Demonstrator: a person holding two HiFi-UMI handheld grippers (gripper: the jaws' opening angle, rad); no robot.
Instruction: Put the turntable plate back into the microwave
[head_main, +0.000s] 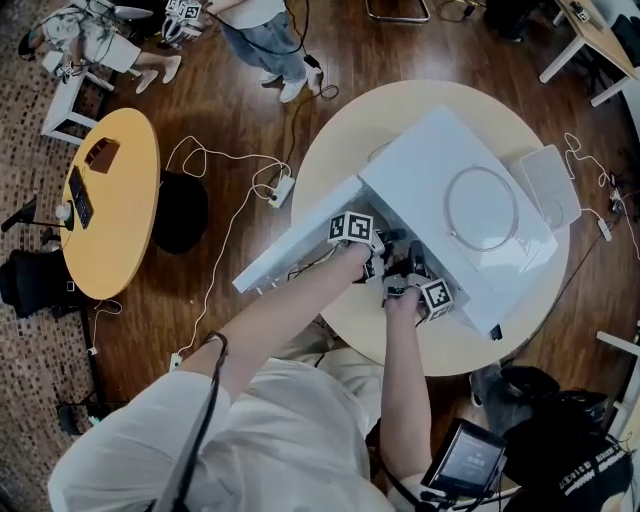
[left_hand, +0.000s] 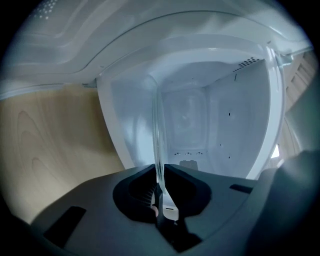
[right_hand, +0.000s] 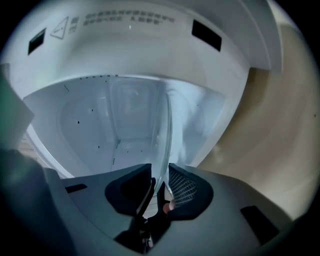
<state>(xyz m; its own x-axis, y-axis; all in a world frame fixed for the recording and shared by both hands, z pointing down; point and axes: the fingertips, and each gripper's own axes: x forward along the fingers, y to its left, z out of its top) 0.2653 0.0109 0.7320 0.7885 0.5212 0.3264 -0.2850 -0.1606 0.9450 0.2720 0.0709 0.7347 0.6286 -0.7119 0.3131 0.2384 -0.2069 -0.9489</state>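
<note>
the job is looking well along but not finished. the microwave (head_main: 440, 180) is sitting on the round table (head_main: 340, 140), its door (head_main: 300, 240) hanging open toward 8 o'clock in the head view. both tongs are working at the oven's mouth, at about 7 o'clock of its top.

the turntable plate (left_hand: 158, 135) is showing edge-on in both gripper views. its far part is reaching into the white cavity (left_hand: 200, 120) and its near rim is lying between the jaws. the left gripper (left_hand: 160, 170) is clamping that rim, jaws tight on the glass. the right gripper (right_hand: 161, 172) is standing with its jaws apart. the rim is running between them, nearer the 3 o'clock pad, and by my reading nothing is squeezing it there.

whether the plate is resting on the cavity floor is not showing. what is remaining, i am judging: settling it flat, the left gripper letting go, and both tongs backing out.
</note>
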